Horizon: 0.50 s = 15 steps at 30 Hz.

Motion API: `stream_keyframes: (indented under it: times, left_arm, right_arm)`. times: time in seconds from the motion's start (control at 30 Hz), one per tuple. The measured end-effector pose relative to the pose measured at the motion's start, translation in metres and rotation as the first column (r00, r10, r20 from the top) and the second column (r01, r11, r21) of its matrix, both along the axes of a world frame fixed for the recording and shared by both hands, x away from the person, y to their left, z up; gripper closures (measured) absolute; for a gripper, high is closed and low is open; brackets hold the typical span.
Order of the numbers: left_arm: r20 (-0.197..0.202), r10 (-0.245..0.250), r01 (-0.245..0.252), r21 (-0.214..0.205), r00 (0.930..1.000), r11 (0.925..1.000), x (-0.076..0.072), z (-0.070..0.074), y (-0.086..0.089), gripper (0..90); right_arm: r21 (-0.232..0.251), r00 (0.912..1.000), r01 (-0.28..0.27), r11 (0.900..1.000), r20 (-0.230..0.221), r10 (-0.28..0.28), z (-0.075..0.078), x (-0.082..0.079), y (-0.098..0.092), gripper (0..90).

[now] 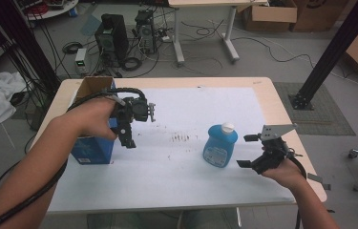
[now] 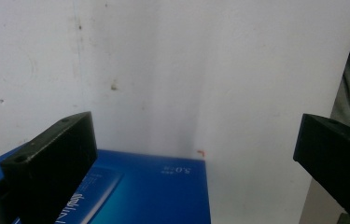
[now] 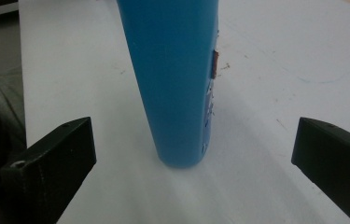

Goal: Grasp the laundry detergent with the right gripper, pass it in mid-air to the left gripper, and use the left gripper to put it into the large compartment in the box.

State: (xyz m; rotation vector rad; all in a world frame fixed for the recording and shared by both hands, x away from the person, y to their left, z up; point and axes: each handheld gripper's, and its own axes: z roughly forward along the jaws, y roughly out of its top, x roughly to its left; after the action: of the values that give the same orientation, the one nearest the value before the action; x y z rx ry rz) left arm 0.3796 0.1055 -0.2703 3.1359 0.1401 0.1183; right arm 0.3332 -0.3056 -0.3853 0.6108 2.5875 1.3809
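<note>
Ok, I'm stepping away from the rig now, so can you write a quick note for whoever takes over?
Left gripper: open, holding nothing, hanging above the white sheet beside the blue box.
Right gripper: open, its fingers lined up either side of the blue bottle but not touching it.
The bottle stands upright on the sheet, right of centre, white cap on. The box, top flaps open, sits at the table's left edge.
Done: nothing grasped yet.
Left: probably close on the bottle and move it, perhaps toward the box.

Grey floor [image 1: 262, 62] strewn with cables; computer towers [image 1: 112, 36] at eleven o'clock, cardboard boxes [image 1: 269, 14] at one.
</note>
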Motion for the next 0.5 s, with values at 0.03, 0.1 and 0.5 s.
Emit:
stream_keyframes:
  times: [0.03,0.1,0.5]
  left_arm:
    - [0.0,-0.002,0.002,0.0,1.0,1.0,0.0,0.0,0.0,0.1]
    - [0.0,0.001,-0.001,0.002,1.0,1.0,0.0,0.0,-0.001,0.1]
    - [0.0,-0.005,0.005,0.006,1.0,1.0,-0.002,-0.001,-0.003,0.1]
  right_arm:
    - [0.008,1.0,-0.002,1.0,0.003,0.002,-0.001,-0.001,0.001,0.0]
    - [0.014,0.9999,0.001,0.9999,0.01,-0.001,-0.003,-0.002,0.003,0.0]
    - [0.025,0.999,0.008,0.9997,0.044,-0.009,-0.012,-0.001,0.02,0.0]
